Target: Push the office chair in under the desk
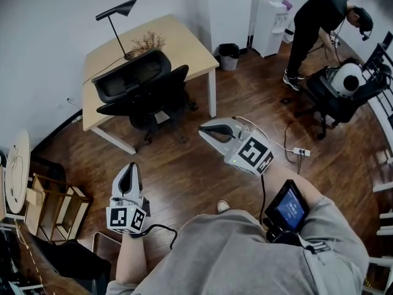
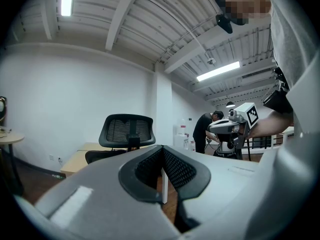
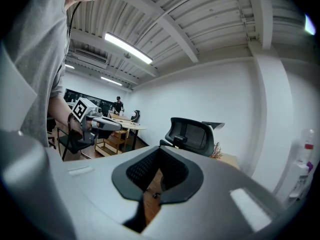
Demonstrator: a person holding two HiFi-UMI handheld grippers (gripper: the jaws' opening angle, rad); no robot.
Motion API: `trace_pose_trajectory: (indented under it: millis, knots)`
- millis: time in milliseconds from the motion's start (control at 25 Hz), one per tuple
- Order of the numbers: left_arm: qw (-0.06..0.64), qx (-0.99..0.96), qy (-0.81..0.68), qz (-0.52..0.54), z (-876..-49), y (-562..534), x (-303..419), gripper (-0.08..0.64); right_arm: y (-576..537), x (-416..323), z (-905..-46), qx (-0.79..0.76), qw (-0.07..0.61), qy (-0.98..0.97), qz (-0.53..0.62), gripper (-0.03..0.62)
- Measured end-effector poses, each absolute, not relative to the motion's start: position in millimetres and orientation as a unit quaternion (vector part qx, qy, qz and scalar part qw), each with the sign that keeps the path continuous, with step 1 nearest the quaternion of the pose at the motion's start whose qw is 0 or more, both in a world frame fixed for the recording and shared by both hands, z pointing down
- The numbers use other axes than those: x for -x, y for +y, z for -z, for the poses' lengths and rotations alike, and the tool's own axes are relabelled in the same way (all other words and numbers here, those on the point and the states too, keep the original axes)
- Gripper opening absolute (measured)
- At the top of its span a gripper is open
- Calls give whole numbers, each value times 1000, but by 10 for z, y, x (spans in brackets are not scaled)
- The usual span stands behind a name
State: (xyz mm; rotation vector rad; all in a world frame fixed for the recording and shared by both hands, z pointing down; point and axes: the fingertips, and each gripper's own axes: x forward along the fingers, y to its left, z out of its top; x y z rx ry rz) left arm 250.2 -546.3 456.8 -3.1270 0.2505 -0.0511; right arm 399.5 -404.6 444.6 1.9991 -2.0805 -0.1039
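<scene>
Head view had the chair (image 1: 153, 97) up at 11 o'clock, parked at the near edge of the desk (image 1: 184, 39) and not yet tucked home. Its base sat about under that edge, and the backrest (image 1: 131, 74) rose above the top. That backrest's broad axis ran from 8 to 2 o'clock, parallel with the desk edge. So the chair stood square to the desk, and by my reading a straight shove towards 11 should have carried it under. Whether the seat faced the desk or the room I could not settle; both gripper views showed the mesh and its centre bar, but they read either way.

On the desk, a lamp (image 1: 116, 12) and a dried sprig (image 1: 147, 42) stood back at the 12 o'clock side, clear of the chair's path.

Out from there, the left gripper (image 1: 128, 168) hung at 7 o'clock and the right gripper (image 1: 204, 130) just right of centre. Both were over bare floor (image 1: 184, 177), well apart from the chair, and both were aimed at it. Each had its jaws together with nothing between them. That suited a push with closed tips better than a grab, I judged.

Way off at 1 o'clock another person (image 1: 316, 17) bent over, out of the line.
</scene>
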Motion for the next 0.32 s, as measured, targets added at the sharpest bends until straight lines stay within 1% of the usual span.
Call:
trace_pose_trajectory:
  millis: [320]
  knots:
    - [1,996,90,8,-4617,-5548,-2579,6,-4130,-4138,-4464,-682,130,-719,40,5]
